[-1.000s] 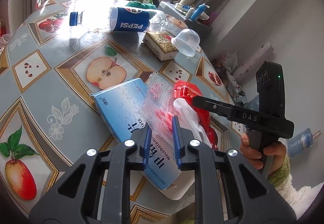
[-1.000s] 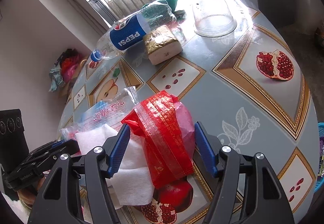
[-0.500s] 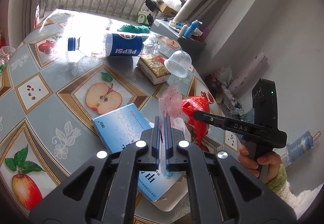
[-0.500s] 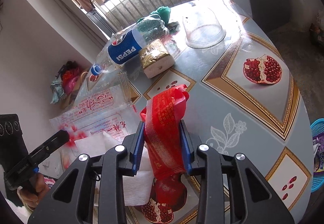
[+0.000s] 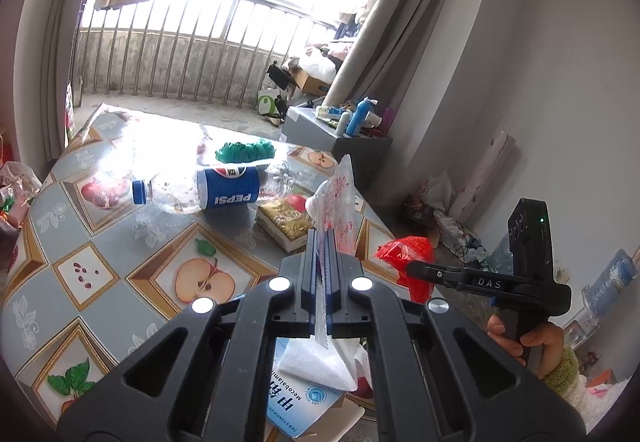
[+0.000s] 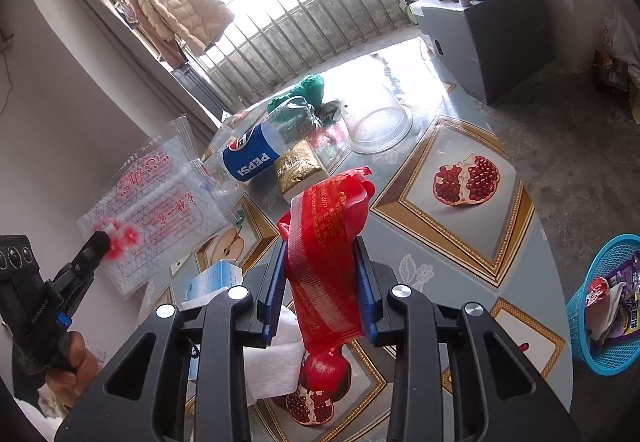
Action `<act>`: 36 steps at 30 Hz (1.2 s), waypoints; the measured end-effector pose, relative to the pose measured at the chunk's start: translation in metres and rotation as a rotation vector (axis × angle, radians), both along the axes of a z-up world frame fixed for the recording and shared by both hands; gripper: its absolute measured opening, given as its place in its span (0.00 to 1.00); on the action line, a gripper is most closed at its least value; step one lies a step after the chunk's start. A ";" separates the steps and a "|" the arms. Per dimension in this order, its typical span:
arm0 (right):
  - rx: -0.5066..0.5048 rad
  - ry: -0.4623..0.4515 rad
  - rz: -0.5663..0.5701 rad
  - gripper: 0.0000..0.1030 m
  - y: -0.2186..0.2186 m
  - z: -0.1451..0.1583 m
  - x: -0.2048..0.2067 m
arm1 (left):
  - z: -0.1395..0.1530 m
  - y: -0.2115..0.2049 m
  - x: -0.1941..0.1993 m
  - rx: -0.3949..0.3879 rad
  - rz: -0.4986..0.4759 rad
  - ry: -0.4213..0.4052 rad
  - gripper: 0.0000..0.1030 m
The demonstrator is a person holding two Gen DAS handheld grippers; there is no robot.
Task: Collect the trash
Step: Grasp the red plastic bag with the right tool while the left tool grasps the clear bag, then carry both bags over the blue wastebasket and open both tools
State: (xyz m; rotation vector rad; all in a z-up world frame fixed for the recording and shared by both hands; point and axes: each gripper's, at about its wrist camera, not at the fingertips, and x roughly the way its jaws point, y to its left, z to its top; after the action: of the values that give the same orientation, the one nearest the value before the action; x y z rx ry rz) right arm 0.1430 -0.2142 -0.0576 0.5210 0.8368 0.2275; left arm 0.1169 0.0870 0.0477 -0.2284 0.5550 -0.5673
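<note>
My left gripper [image 5: 322, 238] is shut on a clear plastic bag with red print [image 5: 340, 198] and holds it lifted above the table; the bag also shows in the right wrist view [image 6: 156, 210]. My right gripper [image 6: 322, 254] is shut on a red plastic wrapper [image 6: 328, 234], lifted off the table; the wrapper shows in the left wrist view [image 5: 406, 254]. An empty Pepsi bottle [image 5: 224, 190], a gold-topped packet [image 5: 286, 222], a blue-white box [image 5: 304, 406] and a white tissue [image 6: 272, 366] lie on the table.
A fruit-patterned tablecloth [image 6: 468, 230] covers the round table. A clear plastic cup [image 6: 376, 122] stands upside down and a green bundle [image 5: 244, 151] lies at the far side. A blue basket [image 6: 608, 306] with trash stands on the floor to the right. A grey cabinet [image 6: 480, 26] stands beyond.
Both grippers closed on their items and rose: the left lifted the clear printed bag, the right lifted the red wrapper off the table.
</note>
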 end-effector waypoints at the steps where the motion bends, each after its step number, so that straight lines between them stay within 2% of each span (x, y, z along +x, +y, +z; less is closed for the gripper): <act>1: 0.006 -0.003 -0.009 0.31 -0.003 0.002 -0.003 | 0.004 0.000 -0.002 -0.008 -0.005 -0.012 0.01; 5: 0.023 -0.003 -0.056 0.31 -0.013 0.005 -0.015 | 0.012 -0.006 -0.007 -0.019 -0.036 -0.048 0.01; 11: 0.050 -0.028 -0.138 0.31 -0.040 0.011 -0.041 | 0.014 -0.034 -0.007 0.003 -0.099 -0.027 0.01; 16: 0.046 -0.021 -0.248 0.31 -0.081 0.012 -0.071 | 0.019 -0.075 -0.013 0.008 -0.200 -0.034 0.01; 21: 0.056 -0.003 -0.404 0.31 -0.135 0.005 -0.120 | 0.014 -0.136 -0.011 0.029 -0.355 0.019 0.01; 26: 0.118 0.074 -0.601 0.31 -0.197 -0.024 -0.178 | -0.001 -0.211 -0.012 0.069 -0.509 0.102 0.01; 29: 0.174 0.135 -0.705 0.31 -0.228 -0.052 -0.209 | -0.011 -0.262 -0.013 0.137 -0.577 0.137 0.01; 33: 0.275 0.219 -0.793 0.31 -0.258 -0.099 -0.227 | -0.035 -0.331 -0.012 0.232 -0.651 0.209 0.01; 36: 0.337 0.272 -0.830 0.31 -0.276 -0.134 -0.229 | -0.065 -0.378 -0.008 0.313 -0.679 0.268 0.01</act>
State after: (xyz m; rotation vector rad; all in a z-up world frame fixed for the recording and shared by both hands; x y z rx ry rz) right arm -0.0862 -0.4898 -0.1914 1.1874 0.7806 -0.4851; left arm 0.1092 -0.2906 -0.0171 0.1986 0.9822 -1.1019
